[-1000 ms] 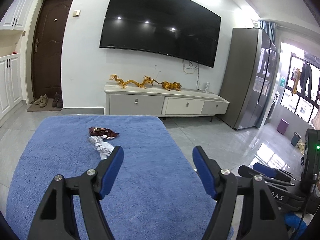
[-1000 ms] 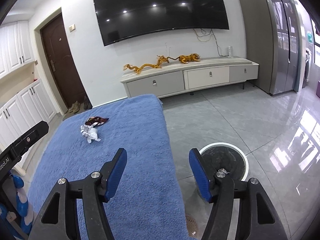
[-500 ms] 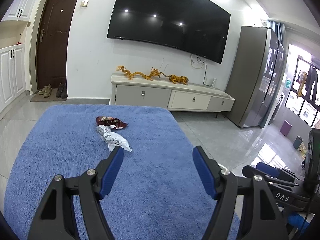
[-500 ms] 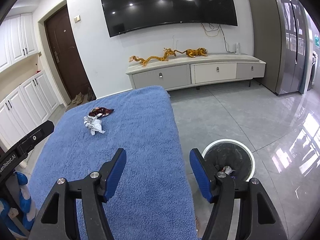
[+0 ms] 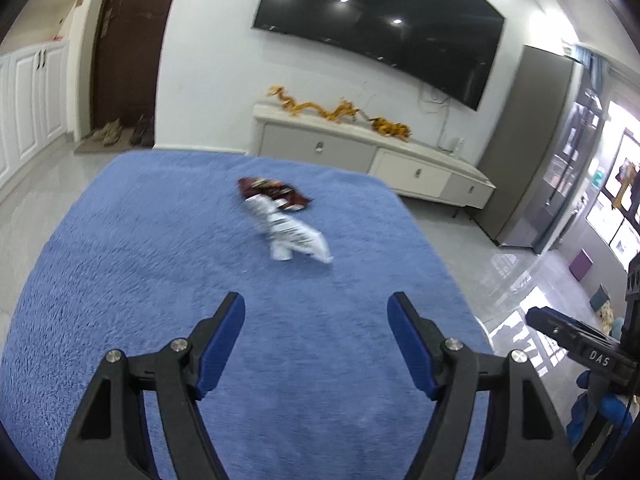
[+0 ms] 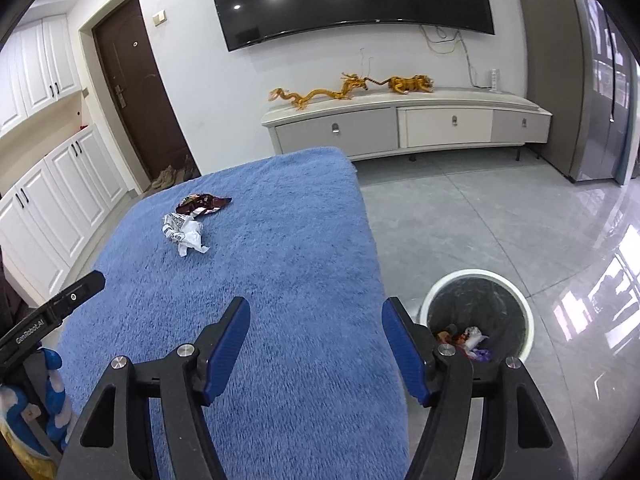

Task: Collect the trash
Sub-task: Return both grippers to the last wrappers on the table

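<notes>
A crumpled white wrapper [image 5: 292, 236] [image 6: 185, 233] lies on the blue fluffy cloth [image 5: 160, 280] [image 6: 300, 280], with a dark red snack wrapper [image 5: 274, 194] [image 6: 202, 204] just behind it. My left gripper [image 5: 316, 312] is open and empty, a short way in front of the white wrapper. My right gripper [image 6: 316, 316] is open and empty over the cloth's right side. A white-rimmed trash bin [image 6: 478, 316] with some trash inside stands on the floor to the right of the cloth.
A low TV cabinet [image 6: 400, 128] with golden dragon figures [image 6: 348, 88] stands against the far wall under a large TV. A grey fridge [image 5: 532, 148] is at the right, a brown door [image 6: 136, 92] and white cupboards [image 6: 60, 196] at the left.
My left gripper has moved forward and turned toward the wrappers, which now look larger and more central. My right gripper has tilted down, showing more of the bin.
</notes>
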Action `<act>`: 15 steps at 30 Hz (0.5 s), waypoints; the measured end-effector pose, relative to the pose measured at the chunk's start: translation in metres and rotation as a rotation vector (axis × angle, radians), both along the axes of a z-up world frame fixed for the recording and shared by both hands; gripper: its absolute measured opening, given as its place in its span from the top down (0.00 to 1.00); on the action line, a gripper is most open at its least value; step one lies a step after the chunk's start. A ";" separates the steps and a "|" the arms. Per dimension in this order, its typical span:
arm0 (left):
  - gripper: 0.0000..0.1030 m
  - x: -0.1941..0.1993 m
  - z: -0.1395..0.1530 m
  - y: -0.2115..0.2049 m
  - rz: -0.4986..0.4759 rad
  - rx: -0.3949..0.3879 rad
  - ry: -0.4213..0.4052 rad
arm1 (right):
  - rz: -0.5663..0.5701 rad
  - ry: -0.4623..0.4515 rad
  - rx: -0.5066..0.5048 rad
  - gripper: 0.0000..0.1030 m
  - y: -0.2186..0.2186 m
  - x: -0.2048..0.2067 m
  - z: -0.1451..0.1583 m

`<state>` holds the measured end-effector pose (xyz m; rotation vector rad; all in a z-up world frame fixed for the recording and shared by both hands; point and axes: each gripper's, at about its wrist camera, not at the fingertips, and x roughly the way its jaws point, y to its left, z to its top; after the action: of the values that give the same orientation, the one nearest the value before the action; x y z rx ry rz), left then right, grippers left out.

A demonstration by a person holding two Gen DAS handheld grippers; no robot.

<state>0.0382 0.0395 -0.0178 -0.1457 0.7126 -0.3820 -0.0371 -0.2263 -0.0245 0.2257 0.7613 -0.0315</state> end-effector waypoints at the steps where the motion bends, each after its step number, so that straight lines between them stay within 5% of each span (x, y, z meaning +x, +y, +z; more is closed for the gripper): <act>1: 0.30 0.005 -0.003 0.005 0.010 -0.006 0.012 | 0.007 0.000 0.003 0.36 0.000 0.004 -0.001; 15: 0.30 0.108 -0.030 -0.007 0.032 -0.049 0.137 | 0.149 -0.008 0.024 0.35 0.017 0.105 -0.009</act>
<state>0.1461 0.0322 -0.0481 -0.2307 0.8356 -0.3609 0.0676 -0.2097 -0.0335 0.1909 0.7686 0.1198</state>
